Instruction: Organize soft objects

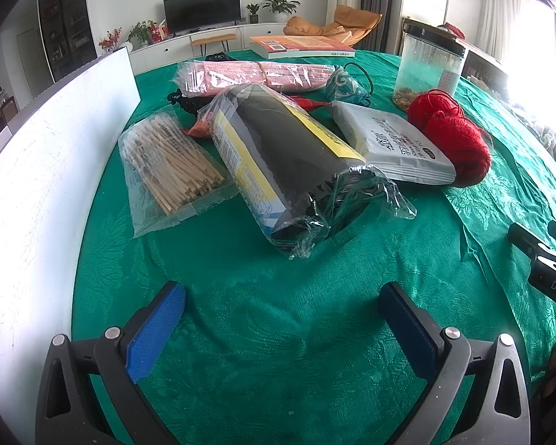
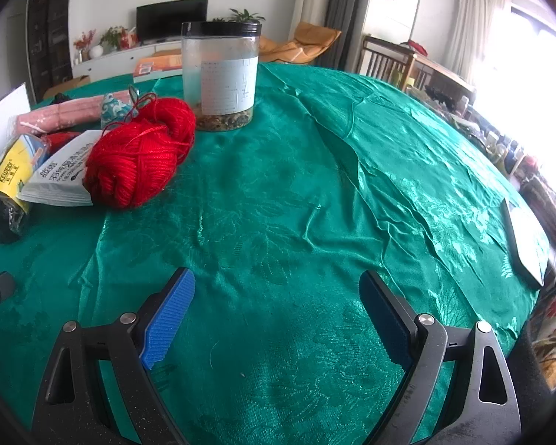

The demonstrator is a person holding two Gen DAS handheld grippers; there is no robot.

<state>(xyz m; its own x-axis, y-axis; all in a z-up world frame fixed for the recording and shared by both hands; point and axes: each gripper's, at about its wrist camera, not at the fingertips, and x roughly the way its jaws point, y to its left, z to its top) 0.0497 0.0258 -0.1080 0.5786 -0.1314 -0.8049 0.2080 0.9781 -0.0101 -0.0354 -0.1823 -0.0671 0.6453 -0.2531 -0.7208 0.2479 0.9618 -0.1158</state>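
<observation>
- My left gripper (image 1: 281, 319) and right gripper (image 2: 278, 311) both hang spread and empty over bare green tablecloth (image 2: 315, 185), free to choose.
- The red yarn (image 2: 137, 155), fuzzy and squashy, rests mid-table beside the slick white pouch (image 1: 393, 144).
- The crinkly wrapped black roll (image 1: 289, 159) lies nearest my left gripper, away from the table's edge.
</observation>
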